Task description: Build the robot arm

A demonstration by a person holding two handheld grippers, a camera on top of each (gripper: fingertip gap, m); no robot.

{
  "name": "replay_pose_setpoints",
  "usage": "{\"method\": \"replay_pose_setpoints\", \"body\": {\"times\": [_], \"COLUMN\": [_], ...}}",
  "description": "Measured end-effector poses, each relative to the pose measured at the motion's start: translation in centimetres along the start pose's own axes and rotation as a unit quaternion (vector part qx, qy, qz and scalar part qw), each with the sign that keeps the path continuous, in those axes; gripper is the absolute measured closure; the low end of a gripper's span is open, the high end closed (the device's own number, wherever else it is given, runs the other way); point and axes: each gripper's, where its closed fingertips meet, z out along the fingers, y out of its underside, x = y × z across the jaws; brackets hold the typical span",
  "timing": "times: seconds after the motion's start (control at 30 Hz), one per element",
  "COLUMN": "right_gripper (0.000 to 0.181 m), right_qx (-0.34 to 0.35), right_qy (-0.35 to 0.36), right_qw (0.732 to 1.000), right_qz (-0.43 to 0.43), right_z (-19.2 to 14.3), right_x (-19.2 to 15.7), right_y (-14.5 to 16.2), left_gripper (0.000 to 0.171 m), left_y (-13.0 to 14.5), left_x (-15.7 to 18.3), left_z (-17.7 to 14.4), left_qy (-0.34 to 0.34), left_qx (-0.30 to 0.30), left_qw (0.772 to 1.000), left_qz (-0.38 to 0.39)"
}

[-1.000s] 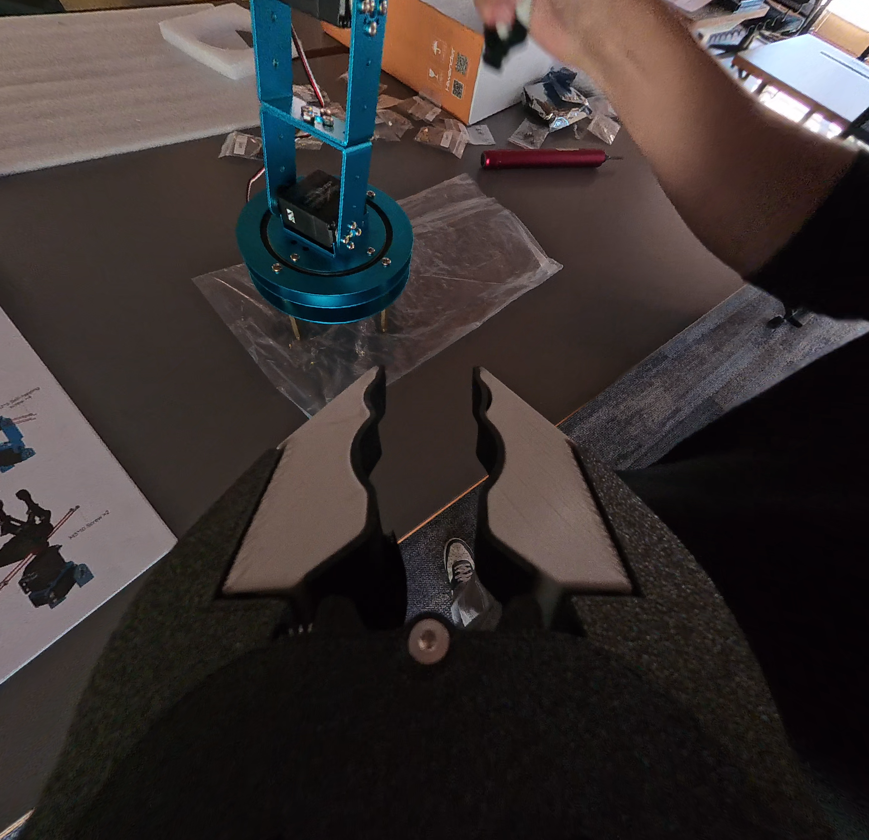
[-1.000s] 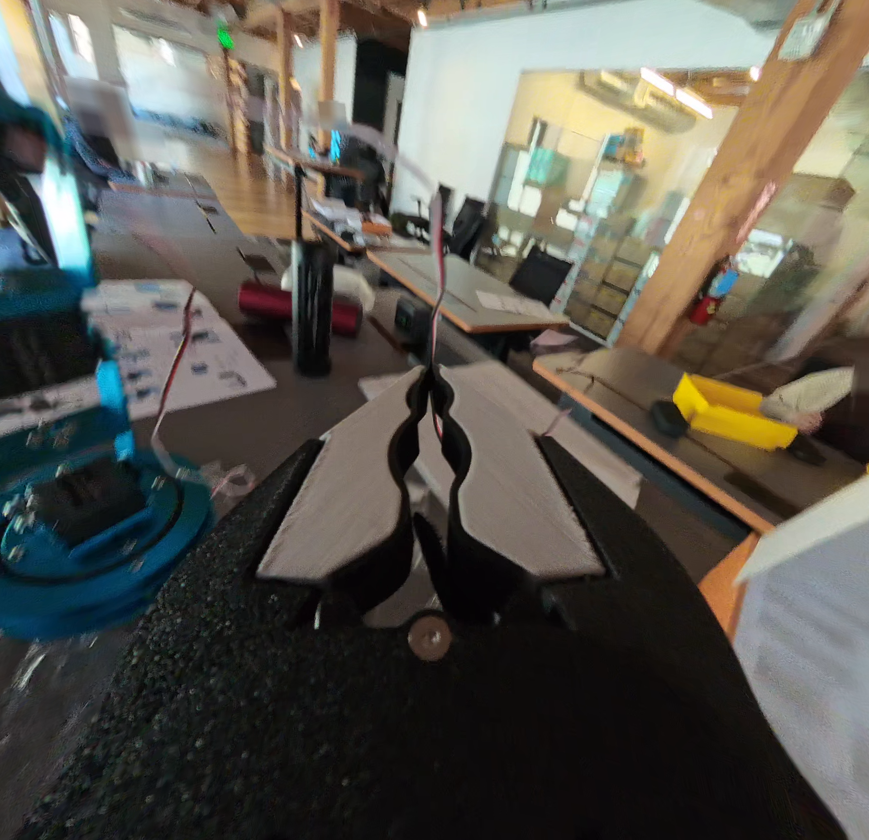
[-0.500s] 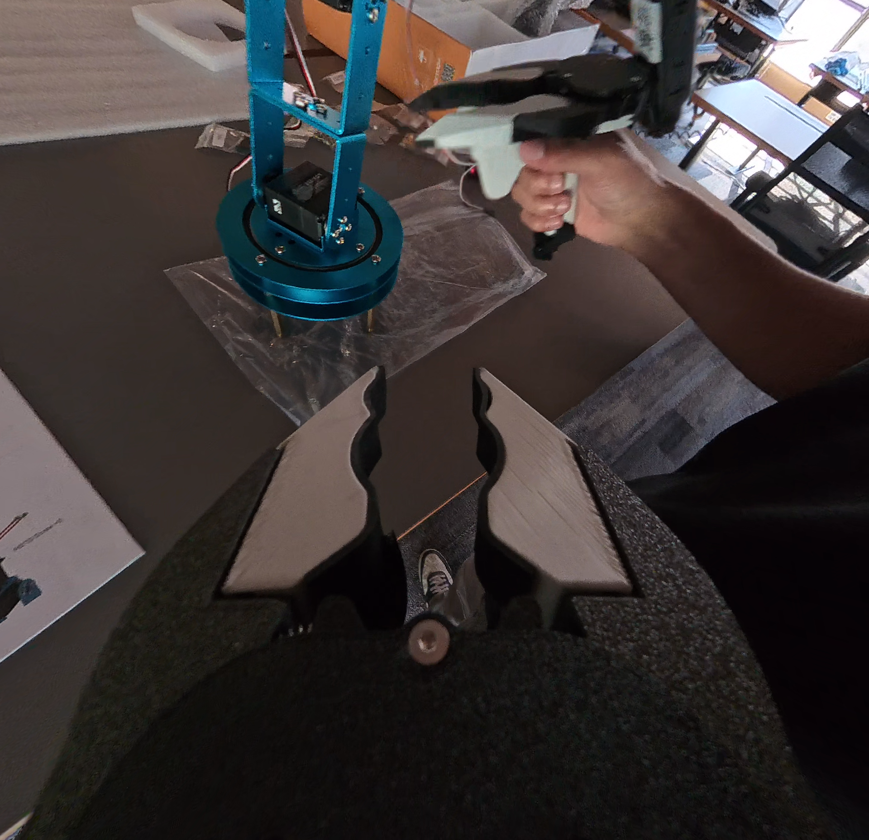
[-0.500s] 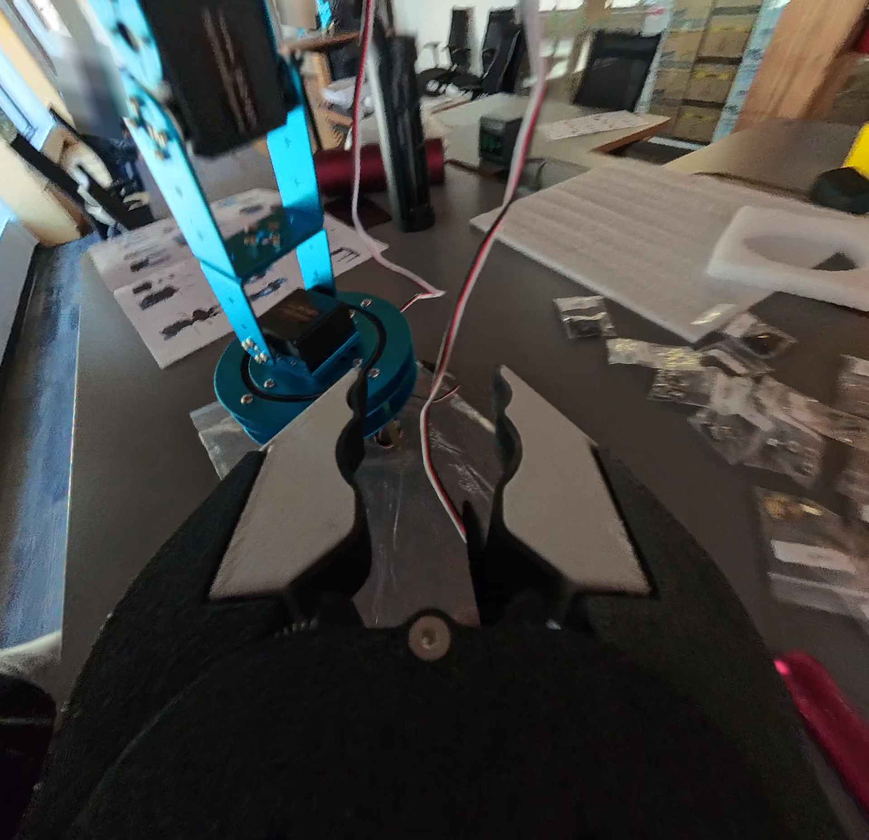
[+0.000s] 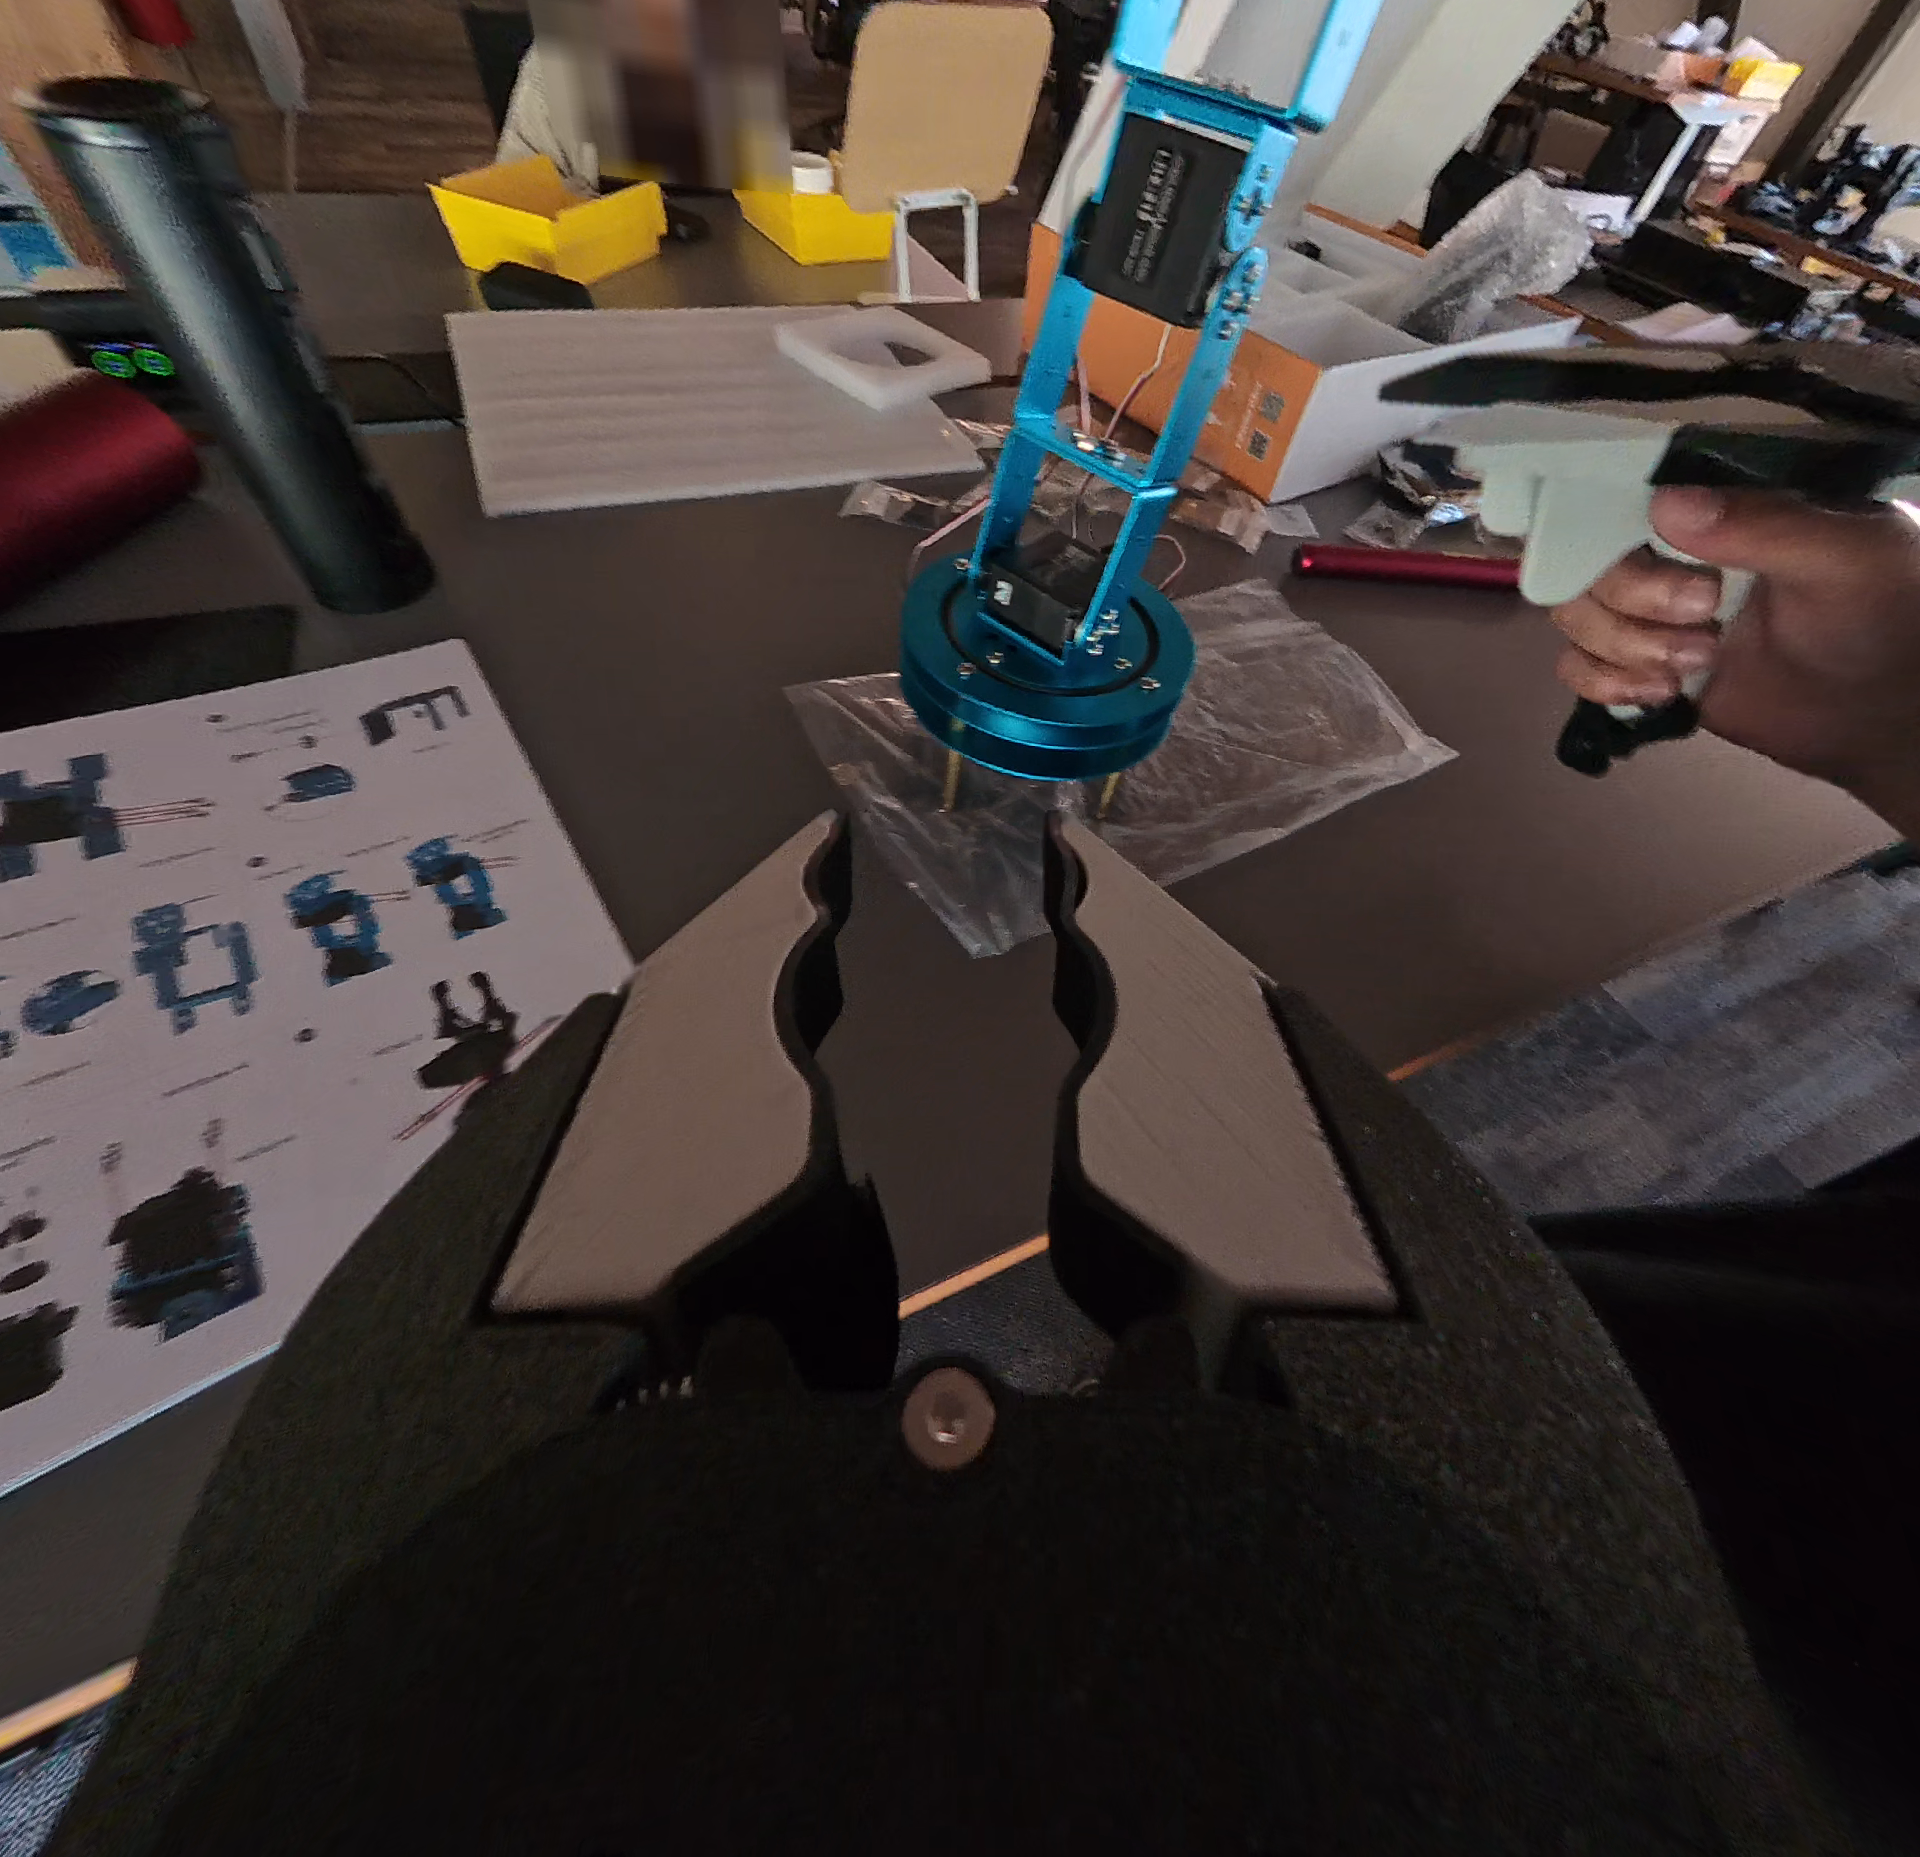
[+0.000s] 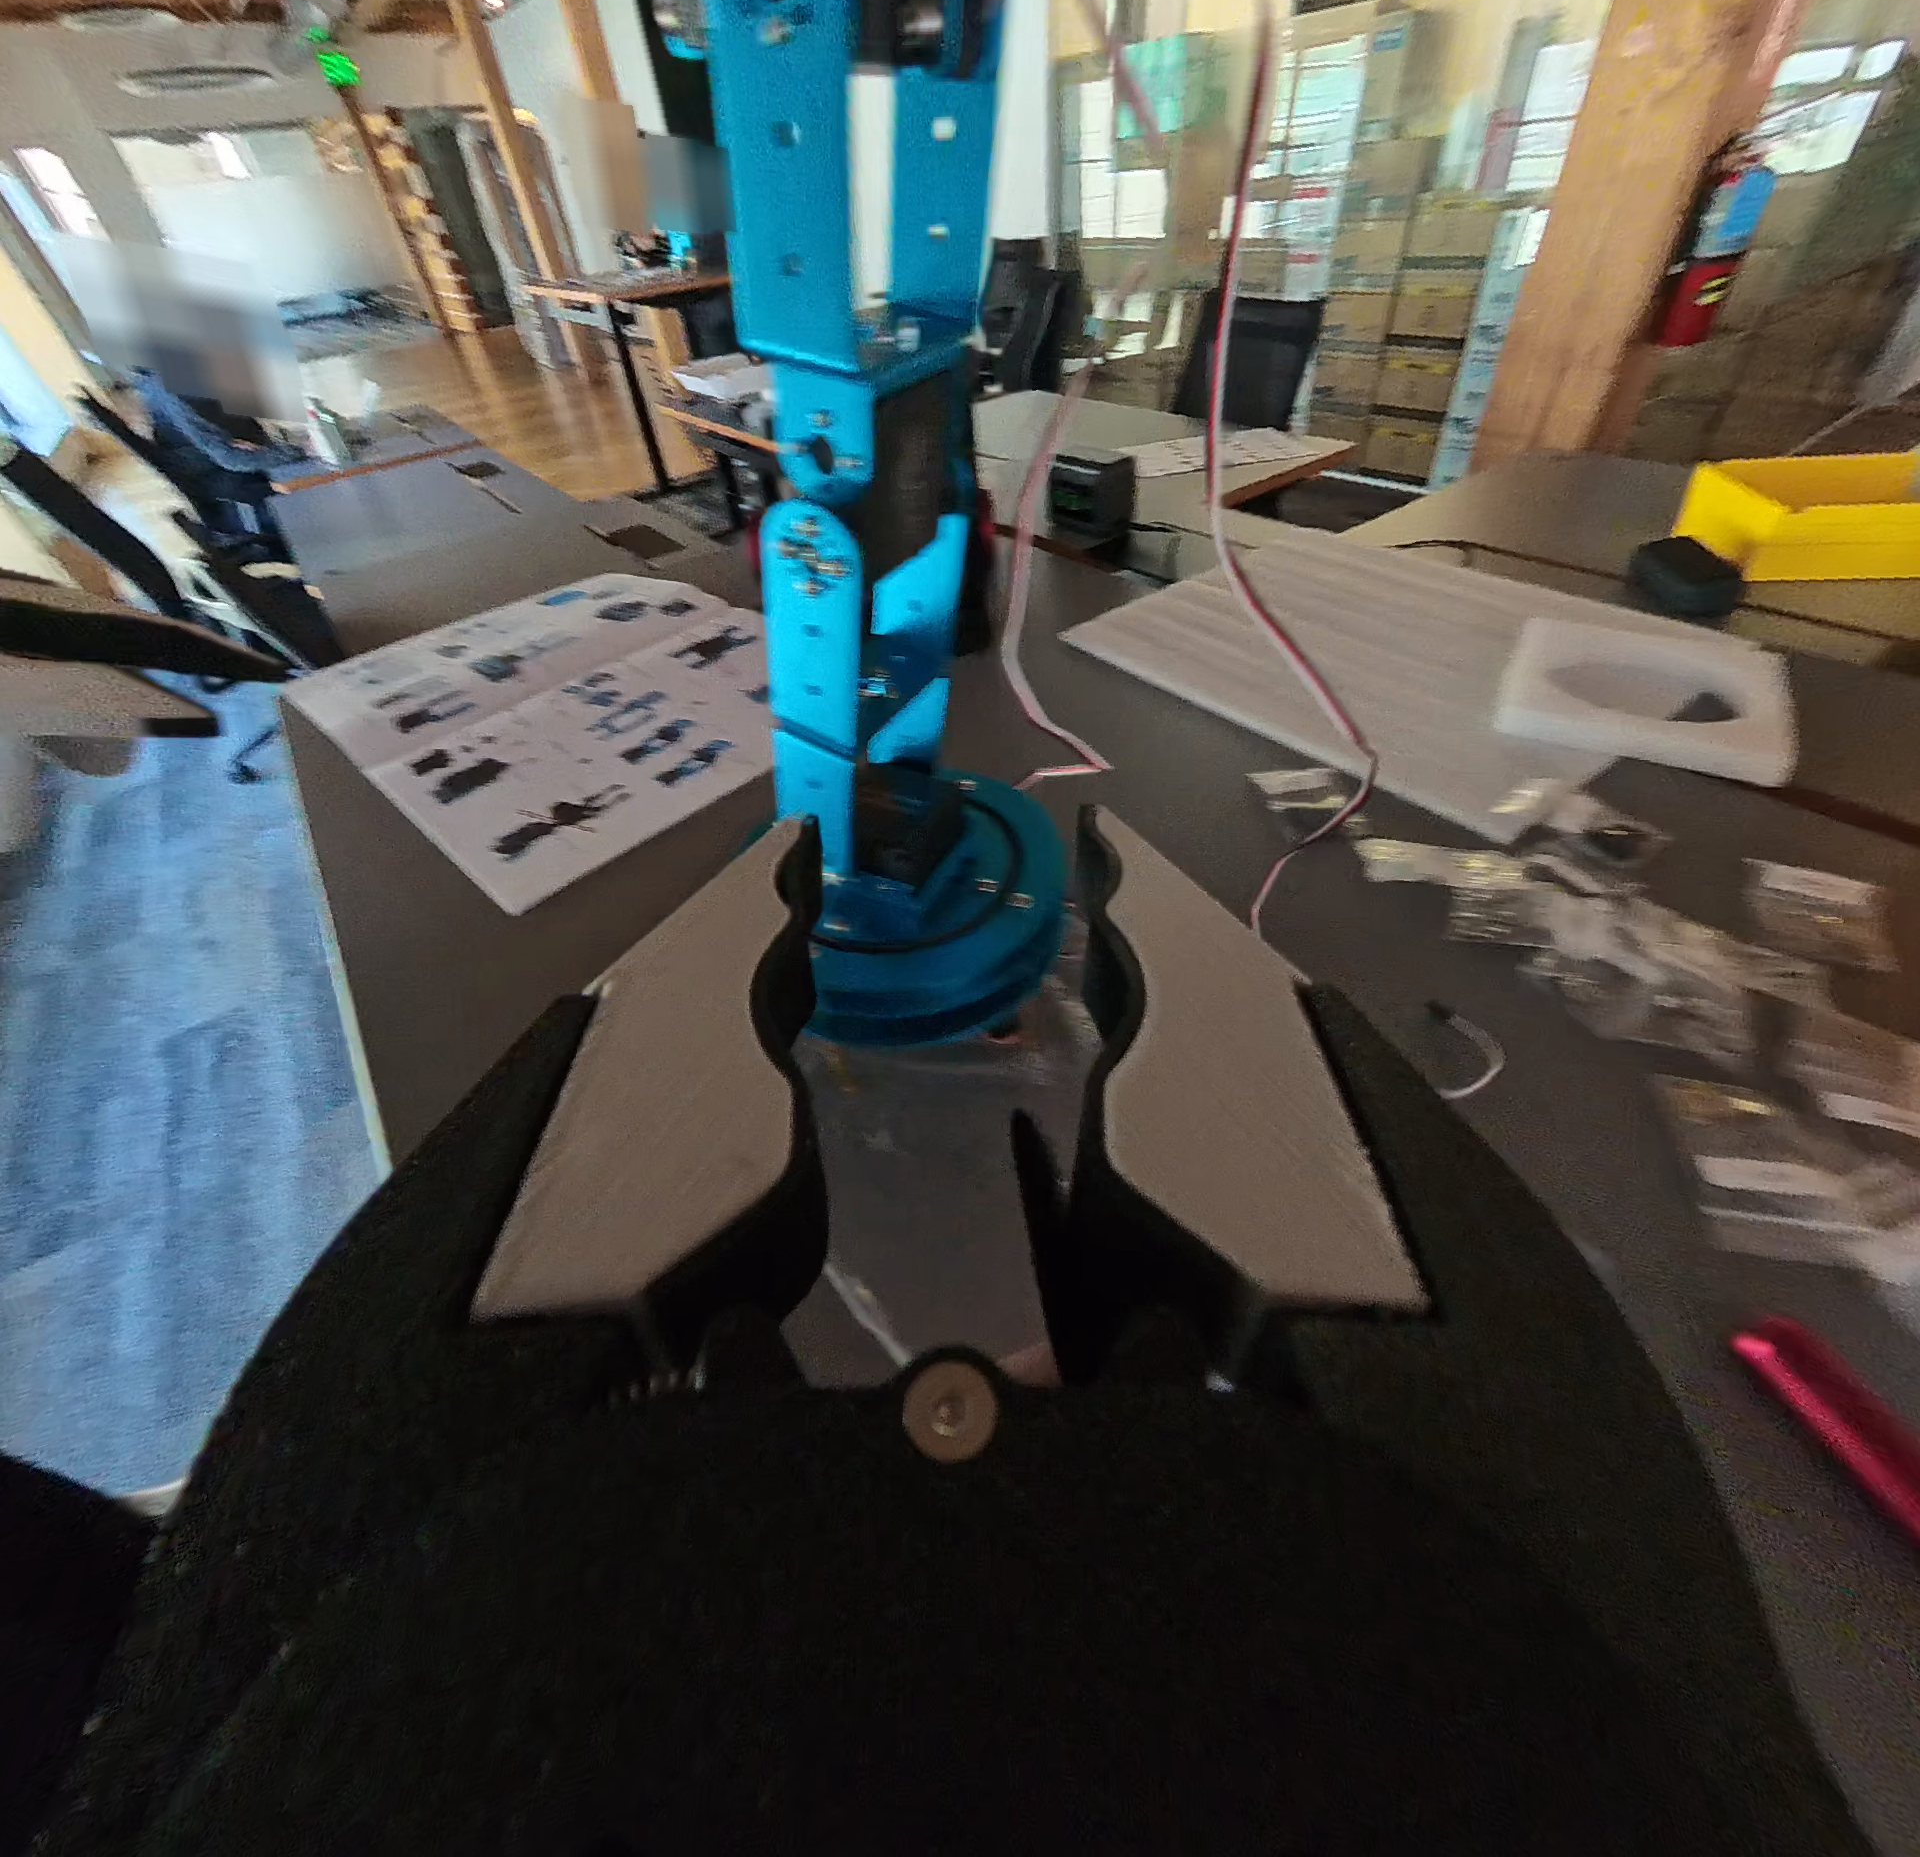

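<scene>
Left gripper (image 5: pixel 943 851): fingers spread, empty, hovering short of the blue robot arm kit (image 5: pixel 1044 664), which stood on a clear plastic bag (image 5: pixel 1226 768) on the desk (image 5: pixel 644 602).

Right gripper (image 6: pixel 943 851): fingers released, nothing between them. A second earlier they pinched a red-white-black servo wire (image 6: pixel 1226 519); that wire now hung free beside the right finger. The gripper had swung to face the kit's round base (image 6: pixel 935 934).

Nearby: instruction sheet (image 5: pixel 208 976), red screwdriver (image 5: pixel 1403 564).
</scene>
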Motion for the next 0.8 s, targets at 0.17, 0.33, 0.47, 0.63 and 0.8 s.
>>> {"method": "replay_pose_setpoints", "body": {"times": [0.17,0.33,0.47,0.63,0.8], "right_gripper": [0.133,0.137,0.138,0.140,0.139], "right_qx": [-0.023,-0.051,-0.105,-0.189,-0.275], "right_qy": [-0.052,-0.081,-0.084,-0.065,-0.035], "right_qw": [0.998,0.995,0.990,0.977,0.954], "right_qz": [0.009,0.008,0.035,0.077,0.117], "right_z": [2.2,4.6,8.7,15.9,22.4], "right_x": [-6.0,-11.9,-16.2,-22.0,-26.7], "right_y": [1.6,3.2,6.2,10.2,13.5], "left_gripper": [0.136,0.135,0.135,0.135,0.135], "left_y": [1.0,3.7,7.6,10.7,12.7], "left_x": [-5.7,-13.3,-18.3,-22.7,-24.4], "left_z": [-3.0,-5.6,-6.8,-7.9,-8.1], "left_qy": [-0.096,-0.175,-0.167,-0.112,-0.032], "left_qx": [0.003,-0.028,-0.097,-0.133,-0.146], "left_qw": [0.995,0.984,0.981,0.985,0.988], "left_qz": [0.011,-0.003,-0.011,-0.022,-0.045]}}
